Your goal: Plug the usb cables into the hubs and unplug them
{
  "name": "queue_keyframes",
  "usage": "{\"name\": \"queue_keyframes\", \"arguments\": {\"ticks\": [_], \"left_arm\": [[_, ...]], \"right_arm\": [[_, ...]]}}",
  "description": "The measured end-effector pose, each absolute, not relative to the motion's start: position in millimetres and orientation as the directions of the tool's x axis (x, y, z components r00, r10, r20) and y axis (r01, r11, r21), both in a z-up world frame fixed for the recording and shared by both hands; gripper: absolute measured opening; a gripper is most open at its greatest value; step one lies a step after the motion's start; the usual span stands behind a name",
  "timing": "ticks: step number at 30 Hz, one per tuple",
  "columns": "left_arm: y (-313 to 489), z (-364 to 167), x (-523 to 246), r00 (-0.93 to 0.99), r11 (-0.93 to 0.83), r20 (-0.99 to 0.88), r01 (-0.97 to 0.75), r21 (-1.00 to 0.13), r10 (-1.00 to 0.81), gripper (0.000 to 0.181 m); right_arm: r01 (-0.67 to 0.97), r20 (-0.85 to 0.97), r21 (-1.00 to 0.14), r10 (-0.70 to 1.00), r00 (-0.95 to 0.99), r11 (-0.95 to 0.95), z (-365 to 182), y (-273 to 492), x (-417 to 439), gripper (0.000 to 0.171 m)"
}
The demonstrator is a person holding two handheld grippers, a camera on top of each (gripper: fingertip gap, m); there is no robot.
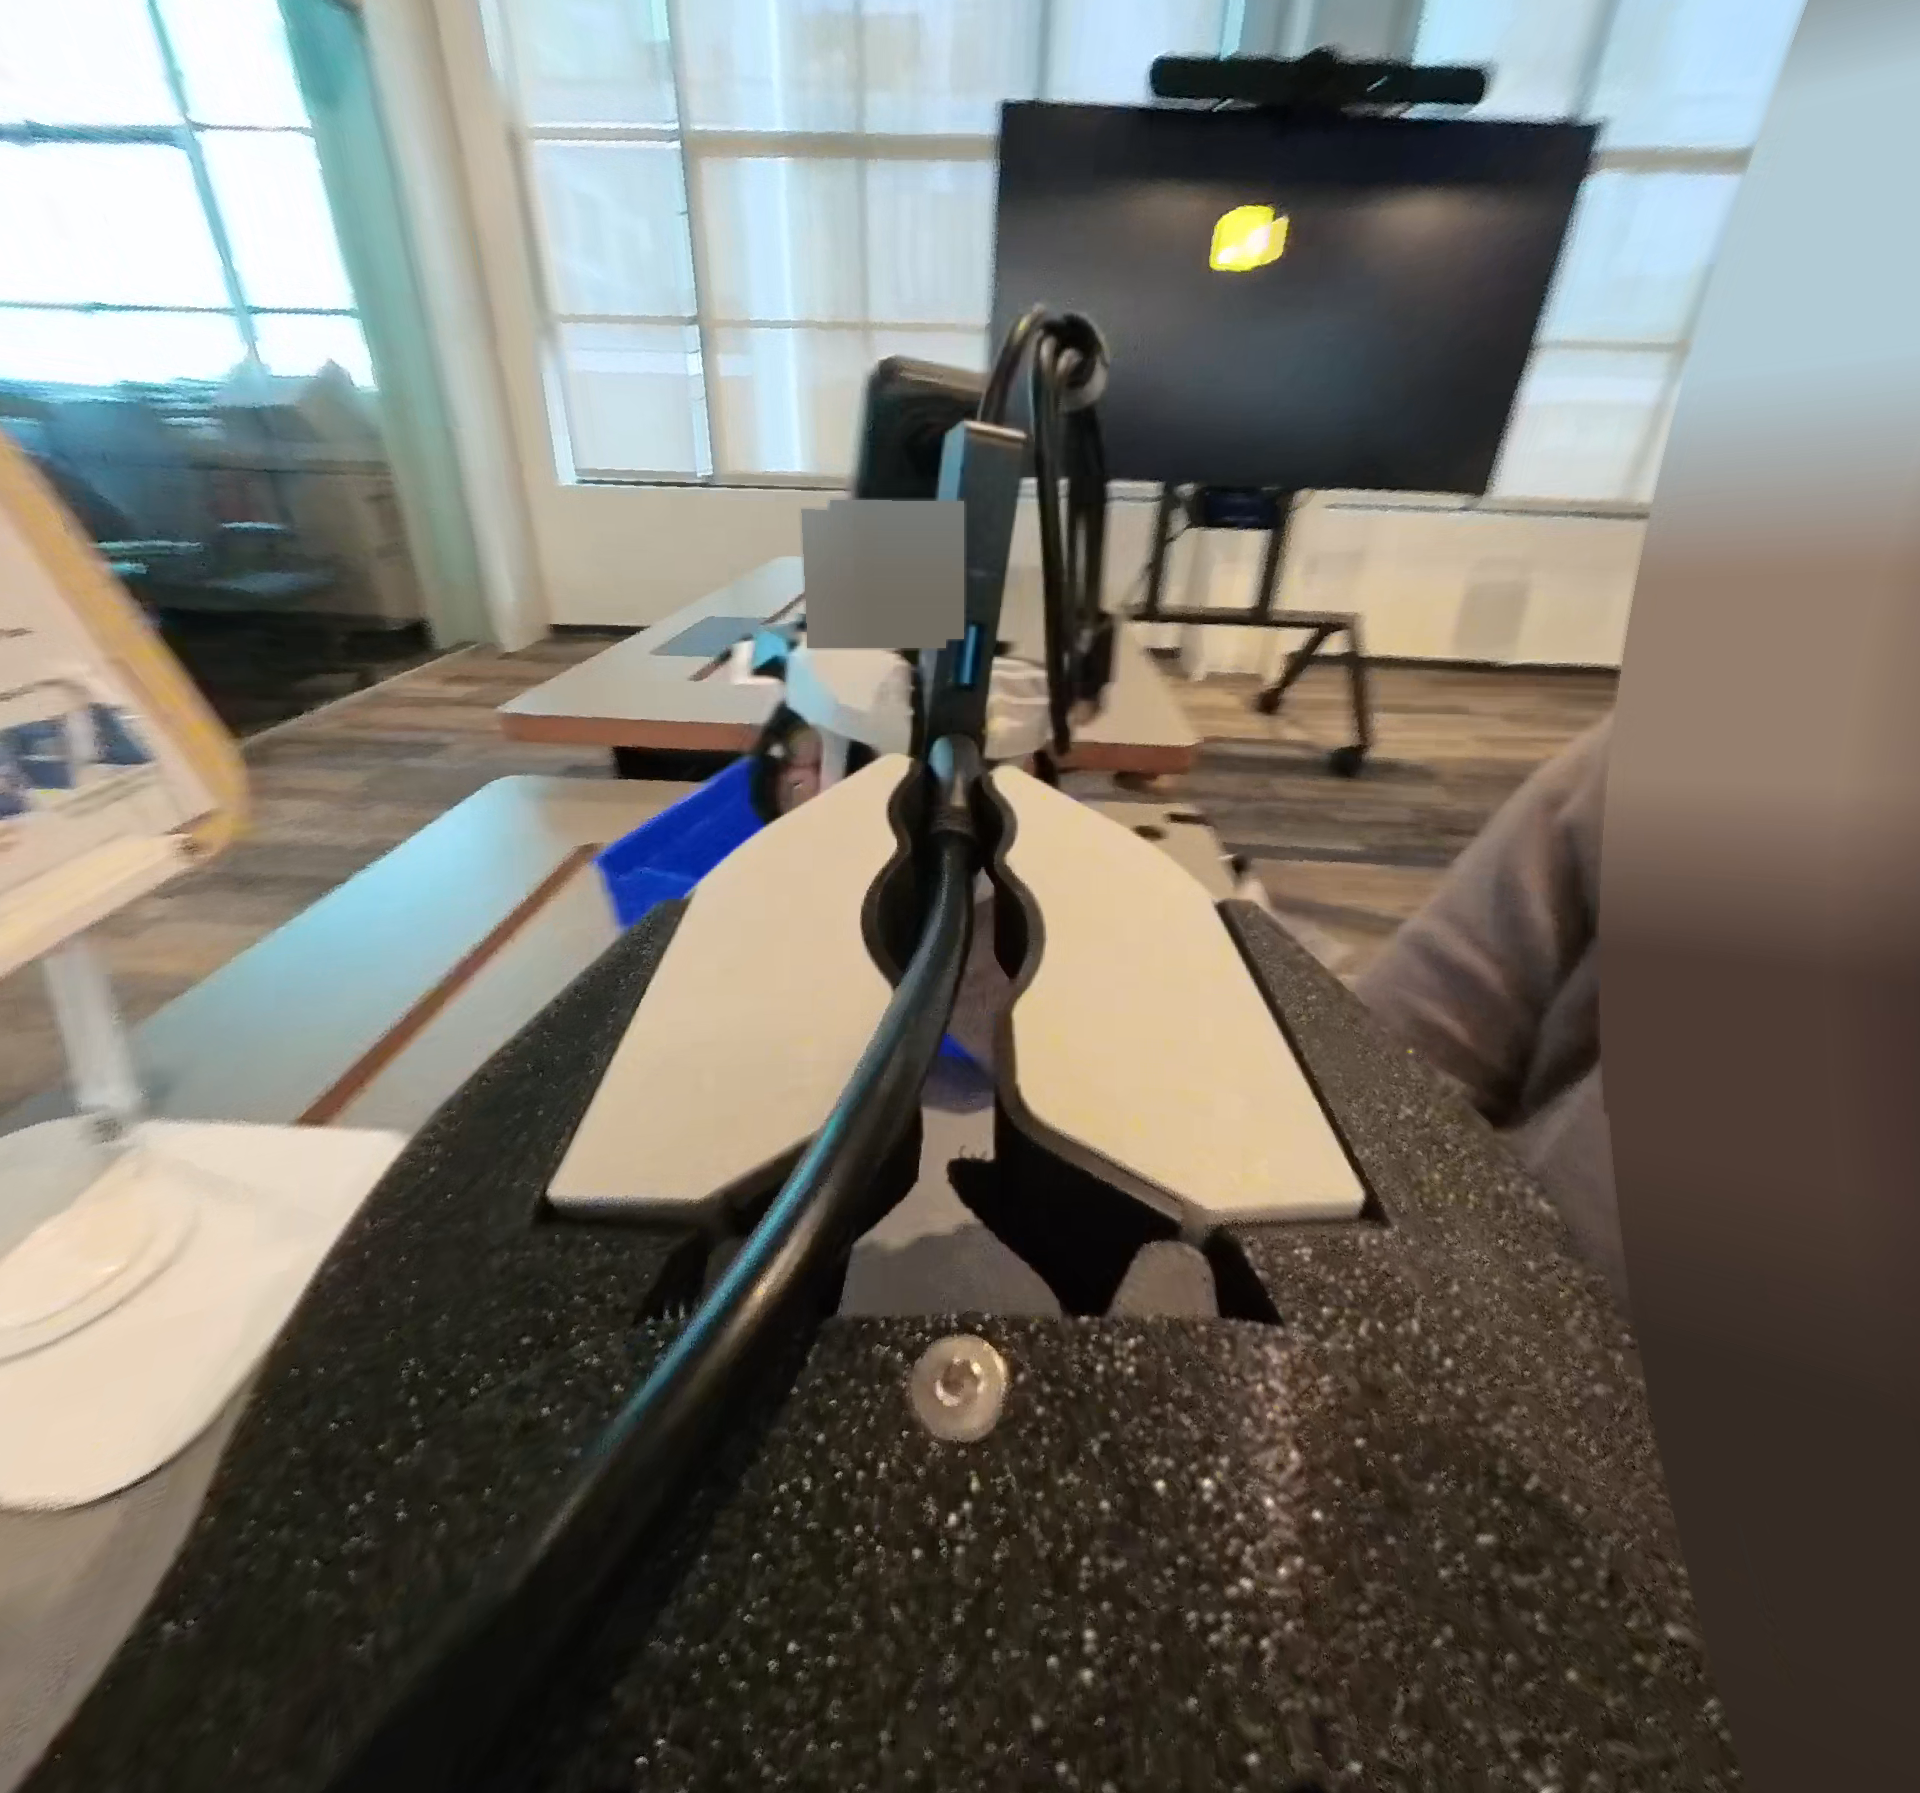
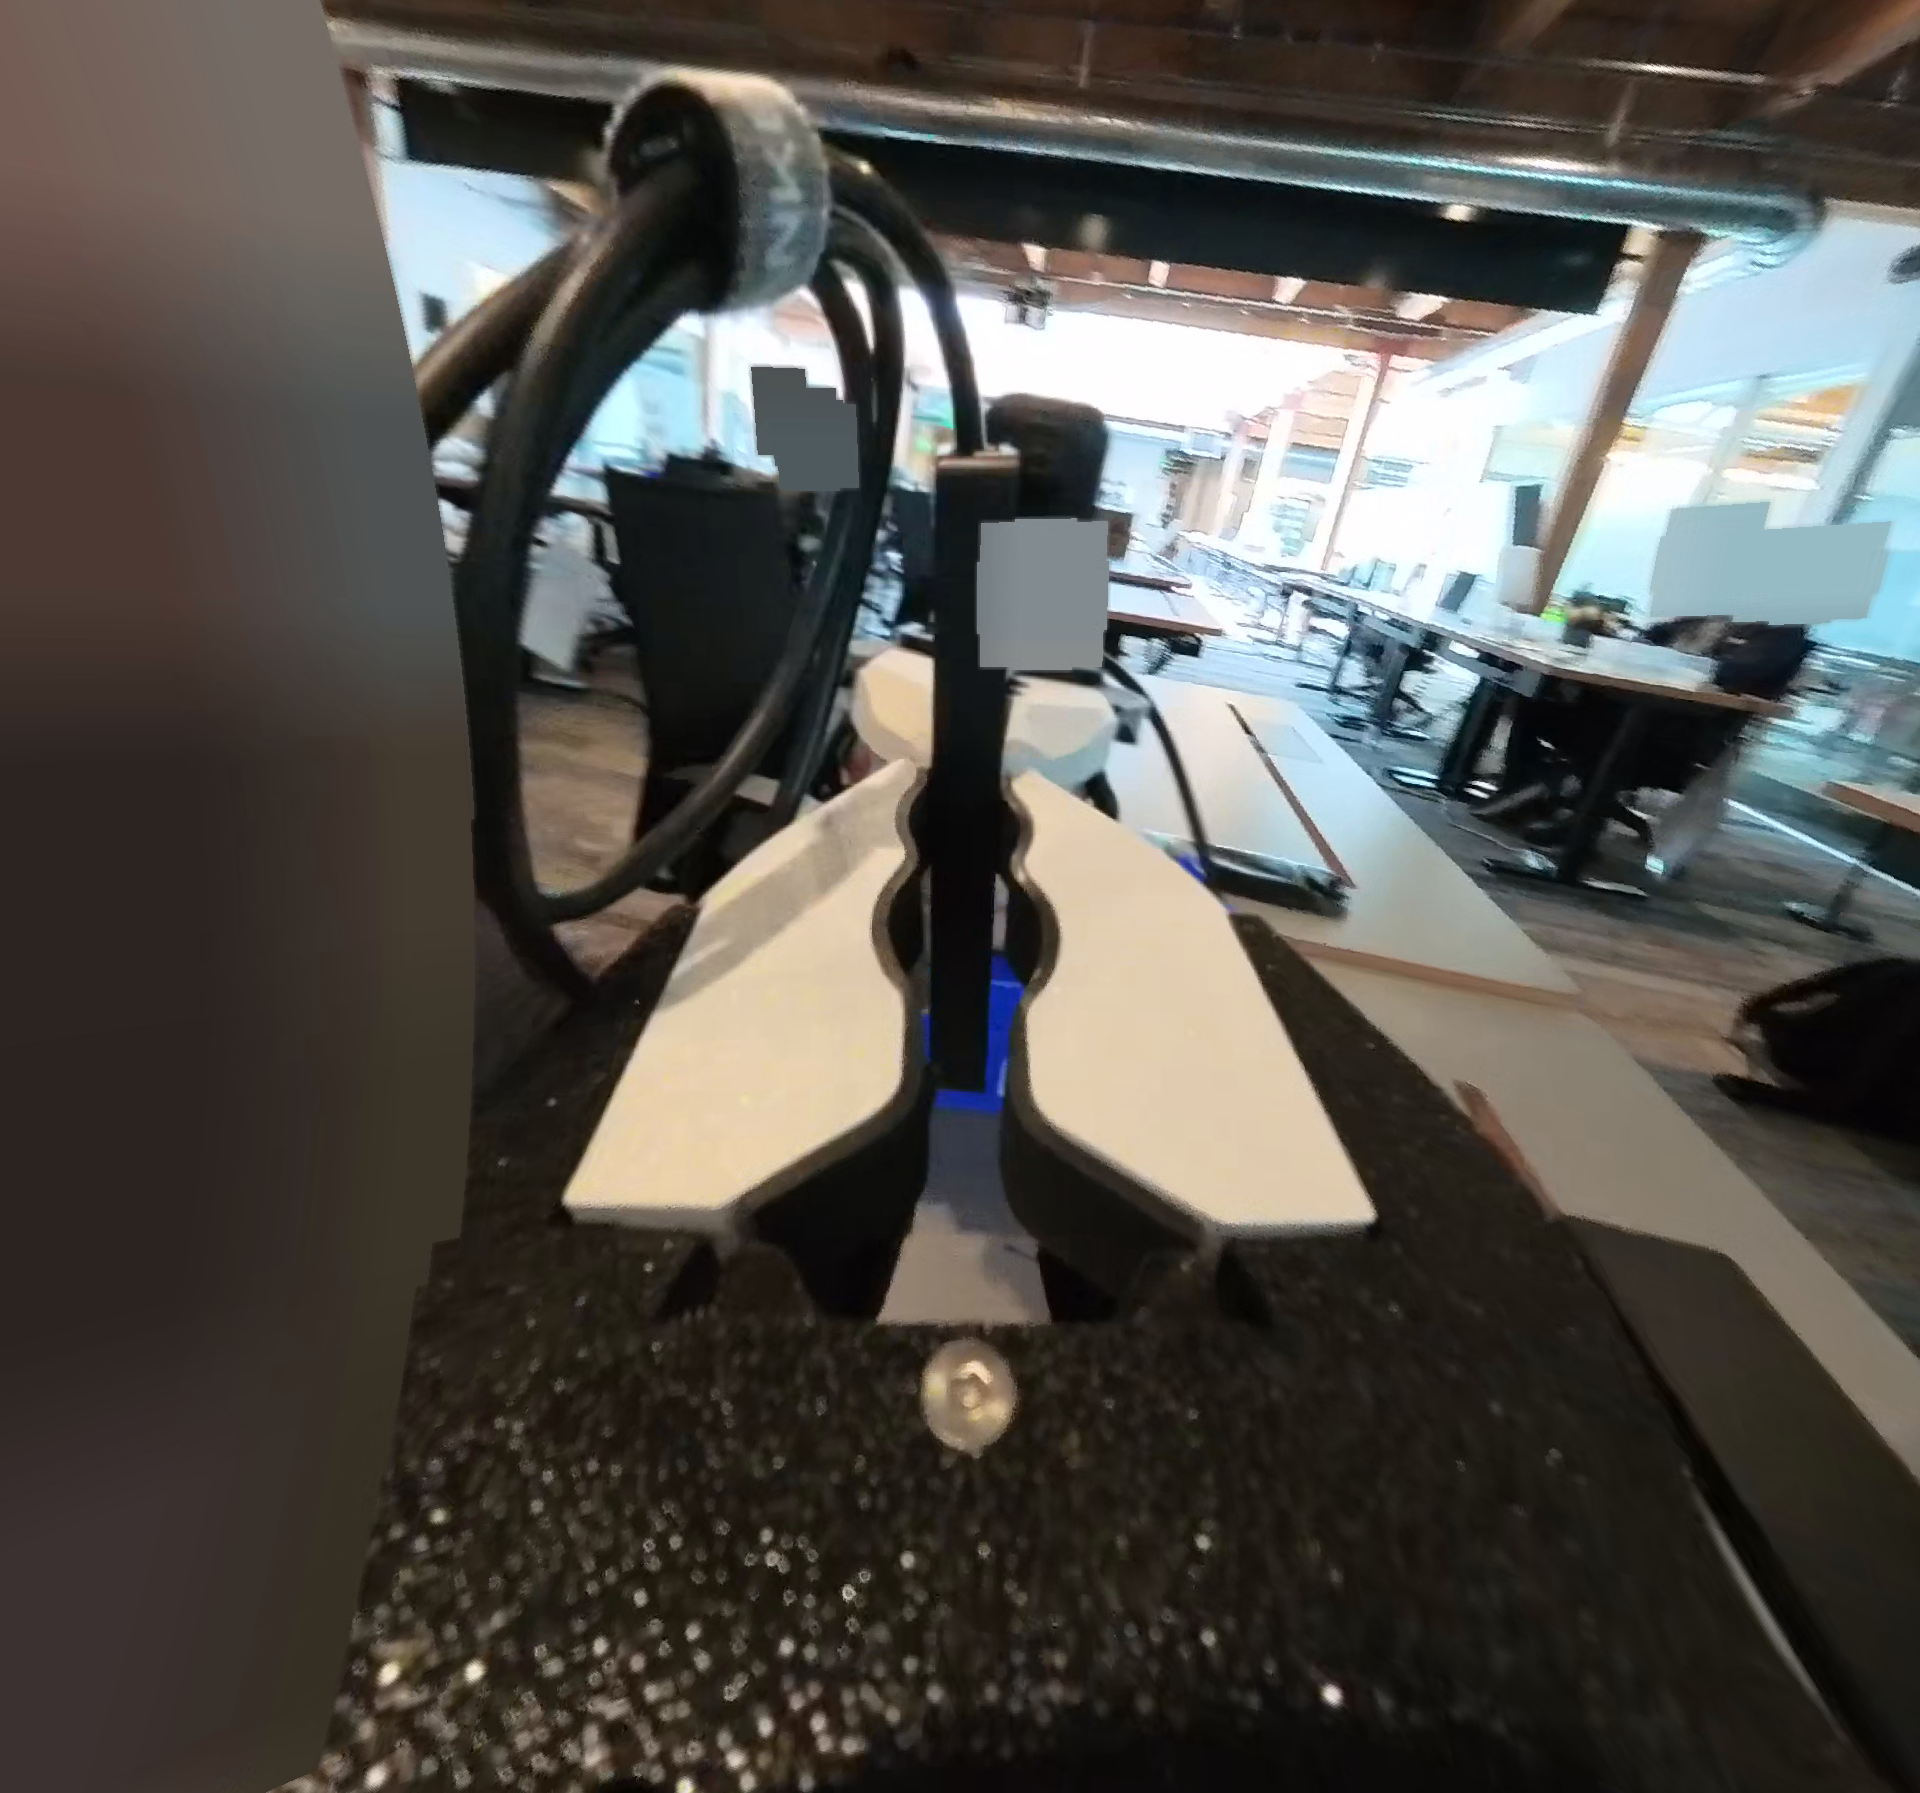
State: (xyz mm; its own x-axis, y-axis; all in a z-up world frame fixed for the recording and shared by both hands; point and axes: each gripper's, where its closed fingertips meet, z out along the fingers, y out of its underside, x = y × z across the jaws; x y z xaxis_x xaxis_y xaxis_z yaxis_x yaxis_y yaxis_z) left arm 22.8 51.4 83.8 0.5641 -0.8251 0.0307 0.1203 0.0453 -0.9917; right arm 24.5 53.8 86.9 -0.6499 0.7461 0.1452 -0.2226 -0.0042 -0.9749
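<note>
Left gripper [image 1: 951, 793] pinches the black usb cable [image 1: 914, 995] at its plug, hub [image 1: 982, 559] rising toward 12 o'clock; right gripper [image 2: 961, 808] clamps the same hub [image 2: 961, 860] upright between its fingertips

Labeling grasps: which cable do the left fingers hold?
The single black cable entering the hub's lower end, pinched at its plug. The other cable, coiled under a grey strap, leaves the hub's top, ungripped.
</note>
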Motion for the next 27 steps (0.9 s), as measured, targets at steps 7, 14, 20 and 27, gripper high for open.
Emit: {"name": "queue_keyframes", "arguments": {"ticks": [7, 14, 20, 27], "left_arm": [[63.6, 75.2, 10.7, 0.659, 0.043, -0.001, 0.047, -0.998, -0.752, 0.009], [25.0, 102.1, 3.5, 0.552, 0.097, 0.018, 0.179, -0.979, -0.833, 0.009], [9.2, 103.7, -69.4, 0.734, 0.137, 0.078, 0.228, -0.964, -0.674, 0.009], [27.7, 90.6, -43.4, 0.767, 0.088, 0.005, 0.081, -0.993, -0.642, 0.009]], "right_arm": [[-0.187, 0.123, -0.982, 0.776, -0.619, 0.007, 78.7, 62.9, 14.8, 0.010], [-0.288, 0.154, -0.956, 0.729, -0.667, -0.062, 97.5, 62.4, 44.2, 0.011], [-0.363, 0.046, -0.915, 0.848, -0.528, -0.176, 98.8, 133.4, 97.4, 0.011], [-0.307, 0.054, -0.946, 0.881, -0.469, -0.106, 94.9, 129.5, 89.8, 0.010]]}}
